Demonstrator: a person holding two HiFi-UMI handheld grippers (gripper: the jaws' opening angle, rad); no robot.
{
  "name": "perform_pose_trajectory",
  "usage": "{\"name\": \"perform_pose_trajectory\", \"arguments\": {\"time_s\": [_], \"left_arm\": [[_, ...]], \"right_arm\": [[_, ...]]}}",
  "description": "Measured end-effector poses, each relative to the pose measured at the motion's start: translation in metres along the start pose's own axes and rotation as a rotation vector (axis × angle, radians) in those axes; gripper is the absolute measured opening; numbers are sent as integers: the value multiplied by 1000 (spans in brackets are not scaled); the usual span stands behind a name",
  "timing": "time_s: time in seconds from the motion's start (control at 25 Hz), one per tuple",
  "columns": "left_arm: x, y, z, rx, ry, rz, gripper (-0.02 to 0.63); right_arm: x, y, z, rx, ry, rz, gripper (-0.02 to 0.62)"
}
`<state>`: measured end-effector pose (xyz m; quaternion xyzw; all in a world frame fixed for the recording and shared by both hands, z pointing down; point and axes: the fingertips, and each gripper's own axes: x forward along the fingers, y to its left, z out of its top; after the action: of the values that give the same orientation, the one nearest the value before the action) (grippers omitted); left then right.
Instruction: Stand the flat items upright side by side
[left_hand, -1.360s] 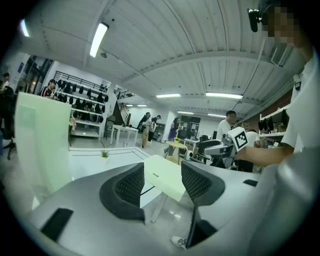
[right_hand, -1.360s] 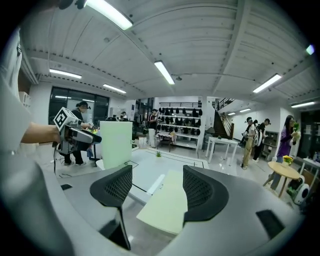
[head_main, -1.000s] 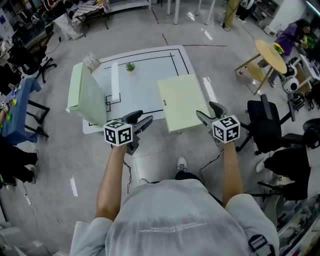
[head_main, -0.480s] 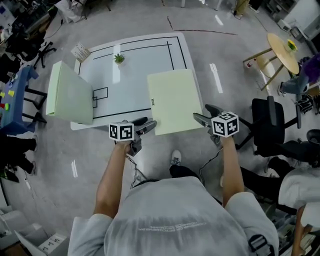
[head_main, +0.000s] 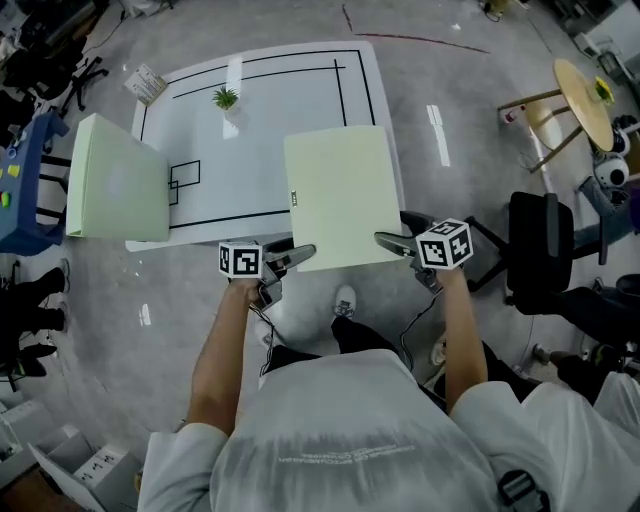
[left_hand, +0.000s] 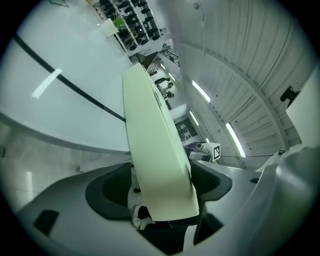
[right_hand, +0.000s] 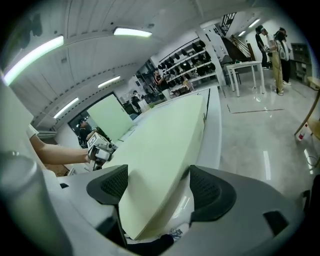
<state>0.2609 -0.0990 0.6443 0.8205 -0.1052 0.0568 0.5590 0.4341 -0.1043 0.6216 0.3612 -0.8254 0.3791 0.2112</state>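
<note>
Left claw (head_main: 297, 256) newly open astride binder (head_main: 340, 190)

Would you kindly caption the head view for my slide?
Jaws just opening, left gripper and right gripper straddle green folder on table.

The white bench (head_main: 260, 130) in front of me carried black ruled lines and, near its far edge, a small green plant (head_main: 225, 97). A small printed card (head_main: 146, 83) lay just beside its far left corner. To my right stood a black office chair (head_main: 545, 262) and, farther off, a round wooden table (head_main: 580, 95). A blue table (head_main: 22, 185) stood at my left.
</note>
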Motion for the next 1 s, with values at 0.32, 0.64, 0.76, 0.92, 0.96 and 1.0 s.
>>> {"name": "perform_pose_trajectory", "arguments": {"time_s": [0.32,0.64,0.76,0.92,0.96,1.0], "left_arm": [[13,0,3,-22,-40,-57,367],[8,-3,-1,67,6,-7,367],[2,-7,-4,136,35,29,367],[-9,-14,1,179,14,54,365],[-12,-16,3,184,4,57,365],[-15,-18,4,188,-6,60,365]], "right_arm": [[7,-4,-5,6,36,11,387],[9,4,-6,-53,90,4,387],[11,10,-8,-98,111,5,387],[15,17,-2,-134,104,10,387],[15,20,2,-144,99,15,387],[16,23,6,-157,95,20,387]]}}
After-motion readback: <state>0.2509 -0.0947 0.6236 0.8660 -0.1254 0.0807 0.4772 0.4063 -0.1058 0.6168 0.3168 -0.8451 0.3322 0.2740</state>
